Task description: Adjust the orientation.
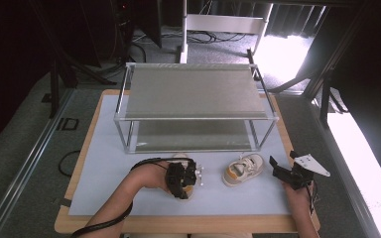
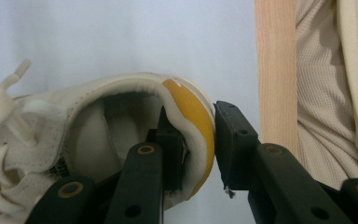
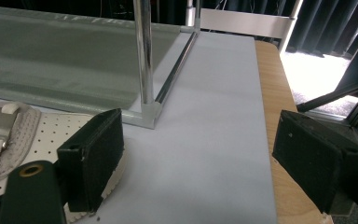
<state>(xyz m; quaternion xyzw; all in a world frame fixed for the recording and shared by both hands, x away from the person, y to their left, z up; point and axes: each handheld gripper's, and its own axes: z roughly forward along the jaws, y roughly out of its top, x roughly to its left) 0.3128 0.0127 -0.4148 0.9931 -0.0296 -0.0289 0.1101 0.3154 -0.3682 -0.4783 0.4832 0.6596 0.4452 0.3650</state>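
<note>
A small white shoe (image 2: pixel 88 116) with an orange heel tab lies on the pale mat, and my left gripper (image 2: pixel 196 116) is shut on its heel wall, one jaw inside the shoe and one outside. From above, that gripper (image 1: pixel 183 181) covers most of this shoe (image 1: pixel 191 191) near the front edge. The second white shoe (image 1: pixel 243 169) lies to its right, apart from both grippers. My right gripper (image 1: pixel 283 161) hovers at the mat's right edge, open with nothing between its jaws (image 3: pixel 200 154); that second shoe (image 3: pixel 9 135) lies just beside its left jaw.
A two-tier metal shoe rack (image 1: pixel 193 94) with bare grey shelves stands at the back of the mat, and its corner post (image 3: pixel 142 56) rises close ahead of the right gripper. The wooden table edge (image 2: pixel 275 70) runs by the person's cream sleeve.
</note>
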